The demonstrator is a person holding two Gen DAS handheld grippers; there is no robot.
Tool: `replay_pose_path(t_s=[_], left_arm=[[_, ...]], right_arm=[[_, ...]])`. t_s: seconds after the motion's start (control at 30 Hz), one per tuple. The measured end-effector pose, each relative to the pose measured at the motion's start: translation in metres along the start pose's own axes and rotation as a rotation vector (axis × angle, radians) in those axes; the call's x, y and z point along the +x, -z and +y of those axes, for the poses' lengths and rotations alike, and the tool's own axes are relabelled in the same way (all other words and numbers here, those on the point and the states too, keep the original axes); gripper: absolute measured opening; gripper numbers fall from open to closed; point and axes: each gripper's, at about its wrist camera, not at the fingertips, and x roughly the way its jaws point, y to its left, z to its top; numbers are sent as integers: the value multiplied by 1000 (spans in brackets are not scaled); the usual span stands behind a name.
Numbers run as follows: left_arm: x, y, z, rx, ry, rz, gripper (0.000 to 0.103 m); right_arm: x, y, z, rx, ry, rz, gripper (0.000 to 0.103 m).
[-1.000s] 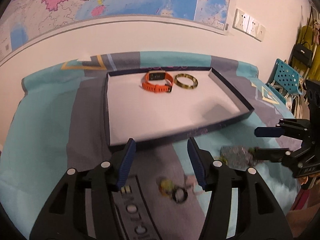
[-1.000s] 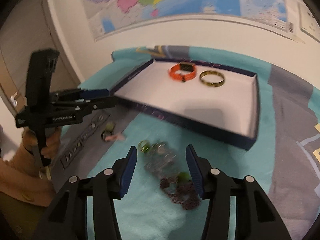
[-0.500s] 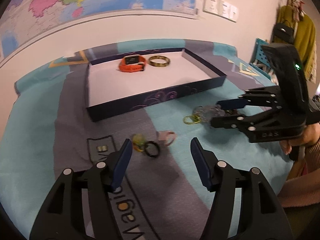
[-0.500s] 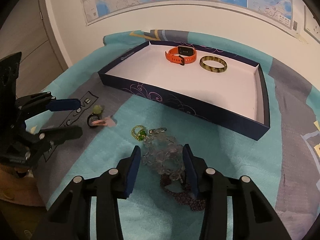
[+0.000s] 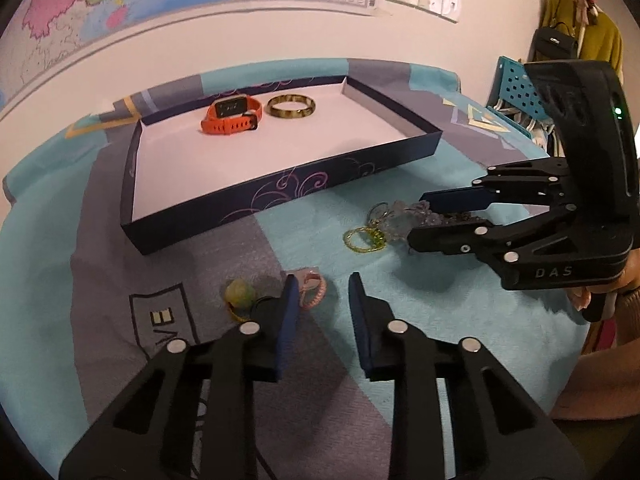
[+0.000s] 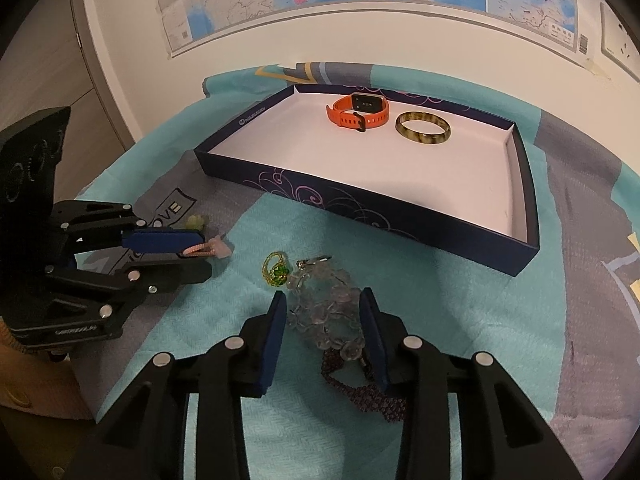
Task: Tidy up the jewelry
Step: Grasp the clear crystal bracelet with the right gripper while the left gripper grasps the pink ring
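Note:
A navy tray (image 5: 280,196) (image 6: 360,208) with a white floor holds an orange watch (image 5: 232,116) (image 6: 358,114) and an amber bangle (image 5: 291,107) (image 6: 423,132). My left gripper (image 5: 322,292) (image 6: 205,253) is low over the cloth, its jaws closing around a small pink ring (image 5: 314,286) (image 6: 212,249); a gap still shows on one side. My right gripper (image 6: 323,298) (image 5: 416,218) straddles a clear bead bracelet (image 6: 320,312) (image 5: 400,218), jaws closing, the pads close beside the beads. A purple bead bracelet (image 6: 372,396) lies partly under it.
A yellow-green bead ring (image 5: 364,238) (image 6: 276,270) lies between the two grippers. A pale green bead with a black ring (image 5: 240,294) sits left of the left fingers. The teal and grey cloth ends at the wall; a teal crate (image 5: 516,88) stands at the right.
The left gripper dropped toward the pink ring and its jaws narrowed sharply around it. The right jaws narrowed around the clear beads. No piece has left the cloth.

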Motion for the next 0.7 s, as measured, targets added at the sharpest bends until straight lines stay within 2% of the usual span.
replay_pose_path(t_s=[0.07,0.1,0.17,0.23,0.33,0.7], left_arm=[[4,0,2,-10,-4,19,15],[6,1,3,-14,-5,28,14],[7,1,5,-22,-7,30,10],[5,1,6,-29,3,22,9],[3,0,8,-43,7,16,4],[-9,-3,13,-81,64,-19,4]], right_arm=[[0,0,0,-2,3,-2,28],[0,-1,0,-5,6,2,17],[-2,0,-2,-1,2,-1,15],[-4,-1,-4,8,-7,-6,8],[-8,-2,-8,30,-34,-21,8],[-35,-16,-27,133,-144,-120,8]])
